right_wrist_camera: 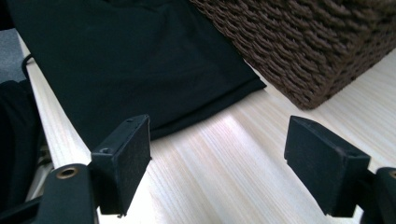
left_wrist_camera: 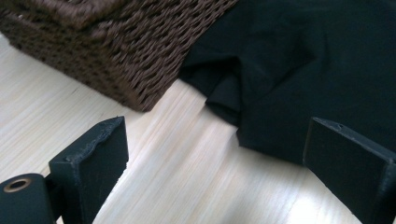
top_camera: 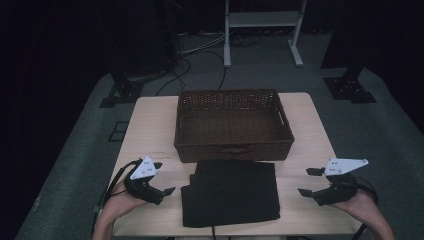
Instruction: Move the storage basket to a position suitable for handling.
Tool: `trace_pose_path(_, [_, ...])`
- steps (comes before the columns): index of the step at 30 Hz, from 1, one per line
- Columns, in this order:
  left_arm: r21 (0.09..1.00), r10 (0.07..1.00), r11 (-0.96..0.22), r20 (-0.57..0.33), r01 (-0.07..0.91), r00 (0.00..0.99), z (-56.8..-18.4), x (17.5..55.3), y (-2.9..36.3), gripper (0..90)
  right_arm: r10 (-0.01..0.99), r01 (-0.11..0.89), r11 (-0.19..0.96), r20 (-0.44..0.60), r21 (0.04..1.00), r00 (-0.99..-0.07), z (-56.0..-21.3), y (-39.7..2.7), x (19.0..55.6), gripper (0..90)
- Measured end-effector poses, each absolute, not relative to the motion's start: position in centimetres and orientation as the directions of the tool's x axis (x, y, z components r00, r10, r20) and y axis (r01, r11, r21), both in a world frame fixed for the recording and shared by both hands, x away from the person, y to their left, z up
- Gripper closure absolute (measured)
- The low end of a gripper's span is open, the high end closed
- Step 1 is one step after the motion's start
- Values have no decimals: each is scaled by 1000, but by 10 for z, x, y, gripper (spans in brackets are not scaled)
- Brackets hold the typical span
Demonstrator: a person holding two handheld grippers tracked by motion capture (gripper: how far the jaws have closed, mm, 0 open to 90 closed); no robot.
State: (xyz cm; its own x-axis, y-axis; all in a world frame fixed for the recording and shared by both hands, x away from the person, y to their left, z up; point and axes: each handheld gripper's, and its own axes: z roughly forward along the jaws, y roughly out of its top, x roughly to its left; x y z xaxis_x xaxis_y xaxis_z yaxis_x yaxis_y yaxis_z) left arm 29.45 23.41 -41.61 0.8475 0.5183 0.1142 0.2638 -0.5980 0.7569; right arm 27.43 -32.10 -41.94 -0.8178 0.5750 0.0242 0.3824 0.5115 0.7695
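Place: a recording lab or studio, not a home.
Surroundings: dark all round, black drapes or walls behind, light falling on the work spot alone.
Floor: grey carpet (top_camera: 75, 145), with black cables (top_camera: 185, 70) snaking across it.
Stands: black metal feet (top_camera: 350, 87) planted left and right of the table, the sort that carry camera or light rigs.
Furniture: a plain pale wooden table (top_camera: 150, 125); a white metal frame (top_camera: 262, 30) on legs beyond it.
Props: a brown wicker basket (top_camera: 232, 145) and a folded black cloth (top_camera: 230, 192), laid out staged.
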Motion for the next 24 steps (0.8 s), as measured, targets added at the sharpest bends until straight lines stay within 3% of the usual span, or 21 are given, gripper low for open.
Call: trace_pose_path(24, [692, 411, -694, 150, 201, 899, -390, 300, 197, 59, 454, 311, 634, -14, 708, -891, -387, -280, 288, 206])
